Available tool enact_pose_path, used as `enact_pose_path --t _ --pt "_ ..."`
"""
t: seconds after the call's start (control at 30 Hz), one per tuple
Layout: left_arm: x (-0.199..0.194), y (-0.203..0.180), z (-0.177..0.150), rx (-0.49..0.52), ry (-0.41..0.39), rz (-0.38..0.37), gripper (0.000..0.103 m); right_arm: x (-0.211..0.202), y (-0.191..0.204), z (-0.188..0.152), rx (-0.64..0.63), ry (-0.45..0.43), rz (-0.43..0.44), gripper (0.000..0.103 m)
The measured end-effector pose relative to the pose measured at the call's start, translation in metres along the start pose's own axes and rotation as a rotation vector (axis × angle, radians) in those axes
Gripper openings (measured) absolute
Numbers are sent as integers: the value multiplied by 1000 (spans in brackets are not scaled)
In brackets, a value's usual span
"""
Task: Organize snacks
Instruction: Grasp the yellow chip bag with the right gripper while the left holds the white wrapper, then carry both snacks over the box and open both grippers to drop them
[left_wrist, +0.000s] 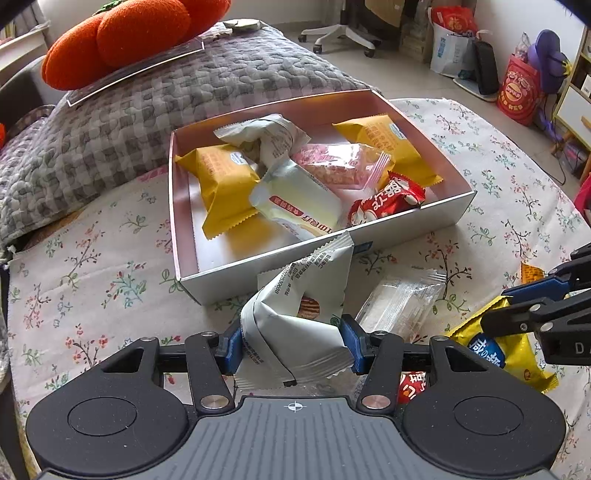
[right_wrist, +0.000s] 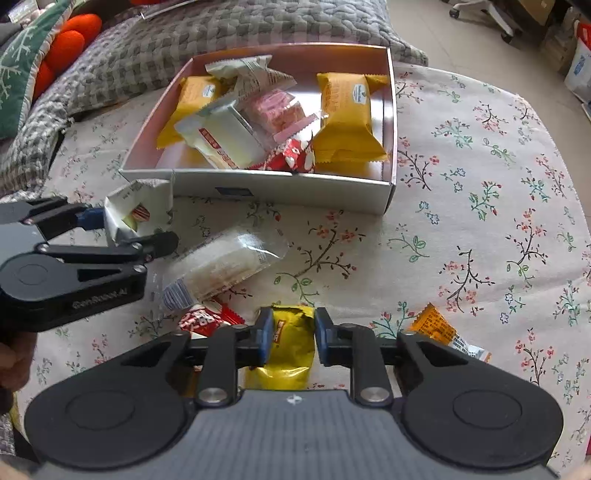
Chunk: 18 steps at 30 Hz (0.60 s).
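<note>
Floral-printed cloth (left_wrist: 110, 280) covers the counter, with a quilted grey checked blanket (left_wrist: 155, 96) bunched behind it and plump orange knitted cushions (left_wrist: 122, 37) on top. On the cloth sits a shallow rectangular cardboard box (left_wrist: 406, 225) with a pinkish inside, holding crinkly snack packets: two yellow pillow packs with zigzag edges (left_wrist: 221, 184), a white one, a clear pink one and a small red one. In front of the box, the left hand-held gripper (left_wrist: 293, 341) is clenched on a crumpled white foil snack packet (left_wrist: 306, 295), its blue pads pressing both sides, the packet raised near the box's front wall. The right hand-held gripper (right_wrist: 291, 332) is clamped on a glossy yellow snack packet (right_wrist: 290, 343) low over the cloth. Between them lies a clear plastic-wrapped white bar (right_wrist: 218, 266), a small red wrapper (right_wrist: 207, 319) just beside it, and an orange packet (right_wrist: 443, 332) lies flat to the right.
</note>
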<state>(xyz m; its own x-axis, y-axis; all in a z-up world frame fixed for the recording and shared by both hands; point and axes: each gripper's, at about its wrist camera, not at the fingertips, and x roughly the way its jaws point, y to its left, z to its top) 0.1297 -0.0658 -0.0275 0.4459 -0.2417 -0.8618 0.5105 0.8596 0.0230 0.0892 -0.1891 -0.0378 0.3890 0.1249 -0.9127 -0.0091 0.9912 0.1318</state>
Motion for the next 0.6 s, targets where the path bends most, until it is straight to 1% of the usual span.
enact_pose_path --t 0.2,0.3,0.47,0.53,0.6 --pt "-2 -1 0 1 -6 -4 50 2 3 -1 -3 -1 7 19" --pt "-5 -1 1 0 -16 -13 50 -3 3 -1 3 -12 21 17" --pt "-13 -1 3 0 -39 -30 50 -8 5 -1 -17 -28 32 15" --pt "-18 -1 5 -3 -56 -37 50 -13 4 0 -22 -42 37 12" --pt "-24 0 8 -9 -77 -50 50 -20 3 2 -25 -64 35 12"
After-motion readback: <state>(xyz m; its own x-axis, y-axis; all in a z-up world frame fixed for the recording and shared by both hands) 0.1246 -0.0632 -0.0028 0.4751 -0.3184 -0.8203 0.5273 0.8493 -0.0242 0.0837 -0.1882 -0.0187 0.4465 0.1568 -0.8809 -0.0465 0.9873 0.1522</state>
